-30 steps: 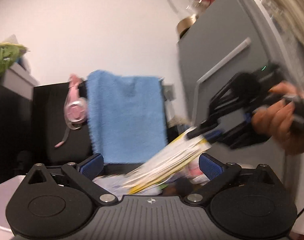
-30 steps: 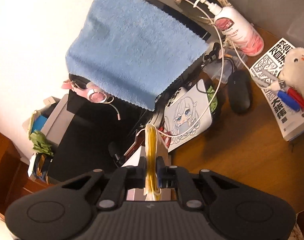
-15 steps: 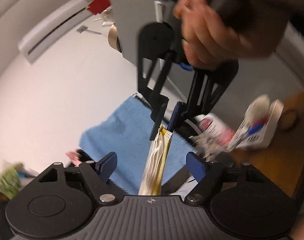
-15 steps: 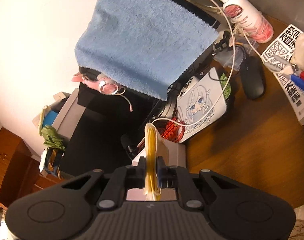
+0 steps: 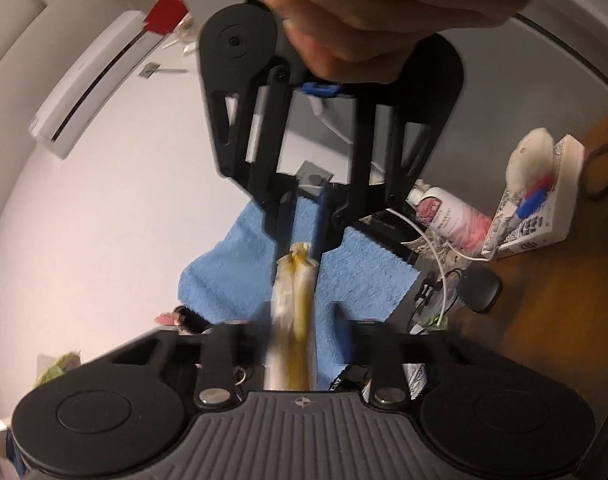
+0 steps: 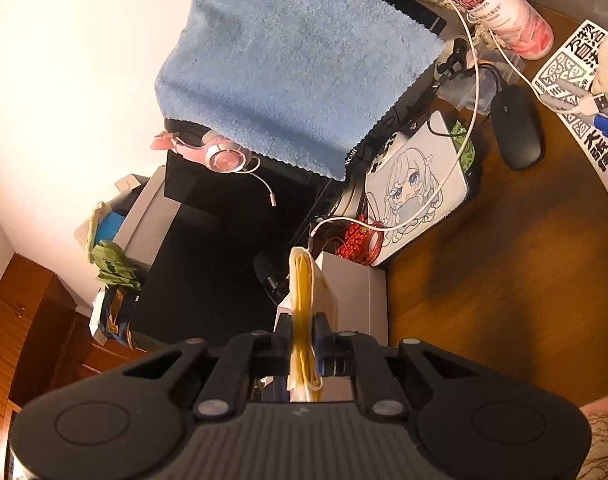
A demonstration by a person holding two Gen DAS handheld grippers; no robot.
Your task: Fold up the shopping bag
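Observation:
The shopping bag [image 6: 302, 280] is folded into a narrow white and yellow bundle. My right gripper [image 6: 304, 336] is shut on it, and the bundle sticks out past the fingers. In the left wrist view that gripper [image 5: 300, 236] hangs from above, held by a hand [image 5: 383, 12], pinching the top end of the bag [image 5: 292, 300]. My left gripper [image 5: 304, 320] straddles the lower part of the bundle. Its fingers are blurred and close to the bag. A strip of blue towel still shows between the bag and the right pad.
A blue towel [image 6: 288, 64] drapes over a monitor behind the bag. On the wooden desk [image 6: 503, 280] lie a black mouse [image 6: 517, 128], a lotion bottle [image 6: 499, 8], a book [image 6: 583, 92], a cartoon-printed case [image 6: 415, 184] and a white box [image 6: 355, 292]. Pink headphones [image 6: 220, 156] hang at the left.
My left gripper has swung round to face the right gripper head-on, and its fingers have narrowed around the bag. The right gripper keeps its hold and has drifted slightly.

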